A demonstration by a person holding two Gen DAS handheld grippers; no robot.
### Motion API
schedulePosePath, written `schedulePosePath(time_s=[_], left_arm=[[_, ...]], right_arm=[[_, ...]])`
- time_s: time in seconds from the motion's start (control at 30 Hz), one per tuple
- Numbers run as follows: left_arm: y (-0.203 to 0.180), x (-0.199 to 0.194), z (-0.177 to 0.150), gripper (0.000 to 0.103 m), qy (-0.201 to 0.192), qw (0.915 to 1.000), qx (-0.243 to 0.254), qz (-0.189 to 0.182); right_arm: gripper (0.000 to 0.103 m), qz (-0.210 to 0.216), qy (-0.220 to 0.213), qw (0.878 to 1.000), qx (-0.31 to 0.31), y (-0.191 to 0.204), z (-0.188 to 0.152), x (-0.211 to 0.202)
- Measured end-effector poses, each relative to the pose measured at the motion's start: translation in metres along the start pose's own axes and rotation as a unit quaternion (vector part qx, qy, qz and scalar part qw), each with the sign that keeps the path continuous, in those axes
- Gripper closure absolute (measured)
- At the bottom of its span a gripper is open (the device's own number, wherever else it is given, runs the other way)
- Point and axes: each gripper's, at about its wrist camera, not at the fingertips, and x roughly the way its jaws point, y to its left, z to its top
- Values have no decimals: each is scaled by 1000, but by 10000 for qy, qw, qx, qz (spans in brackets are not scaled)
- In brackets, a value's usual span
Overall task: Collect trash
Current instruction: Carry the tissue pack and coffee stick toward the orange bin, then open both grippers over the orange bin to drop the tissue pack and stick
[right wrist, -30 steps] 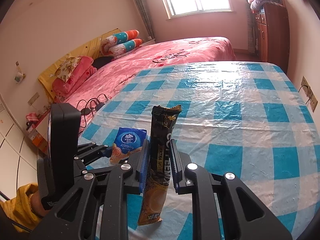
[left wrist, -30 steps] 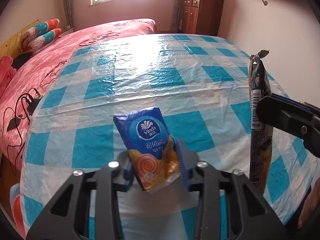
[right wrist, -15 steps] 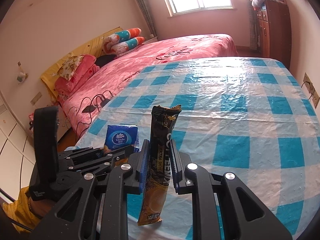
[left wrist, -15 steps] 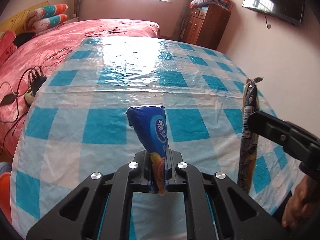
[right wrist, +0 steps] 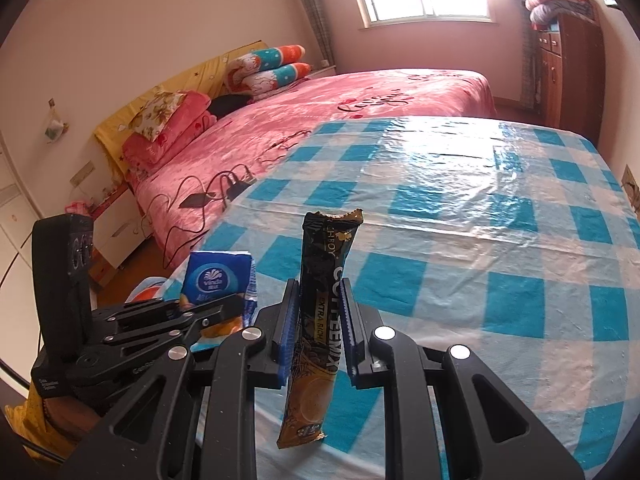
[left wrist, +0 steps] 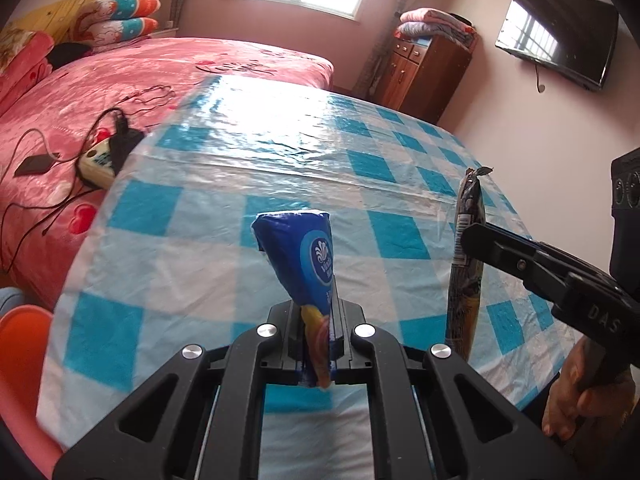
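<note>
My left gripper [left wrist: 316, 340] is shut on a blue tissue pack [left wrist: 304, 252], which stands up squeezed between the pads above the checked table [left wrist: 280, 152]. The same tissue pack [right wrist: 218, 276] shows at the left of the right wrist view, held in the left gripper [right wrist: 216, 312]. My right gripper [right wrist: 320, 328] is shut on a tall dark coffee sachet [right wrist: 324, 280] held upright. In the left wrist view that coffee sachet [left wrist: 466, 264] hangs at the right in the right gripper [left wrist: 468, 236].
A pink bed [left wrist: 120, 76] with a power strip [left wrist: 100, 160] and cables borders the table's left side. A wooden cabinet [left wrist: 420, 68] and a wall television [left wrist: 556, 44] stand beyond. An orange stool [left wrist: 20, 344] sits low left. A hand [left wrist: 580, 396] grips the right tool.
The left gripper closed on the tissue pack, squashing it narrow, then lifted it and swung left toward the table's edge. The right gripper kept its hold on the sachet and shifted slightly.
</note>
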Motion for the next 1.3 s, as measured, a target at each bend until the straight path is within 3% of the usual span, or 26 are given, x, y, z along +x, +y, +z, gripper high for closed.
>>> schedulePosePath(time_s=[0.73, 1.17, 1.3], left_arm=[[108, -63, -38, 93, -247, 9934, -983, 534], [207, -94, -82, 93, -169, 9726, -1924, 1293], [225, -93, -94, 93, -79, 9683, -2089, 1370]], right_arm=[[82, 990, 429, 9907, -834, 125, 20, 56], [82, 1804, 891, 9711, -1281, 225, 24, 111], [79, 2040, 1185, 9633, -1283, 245, 17, 133]])
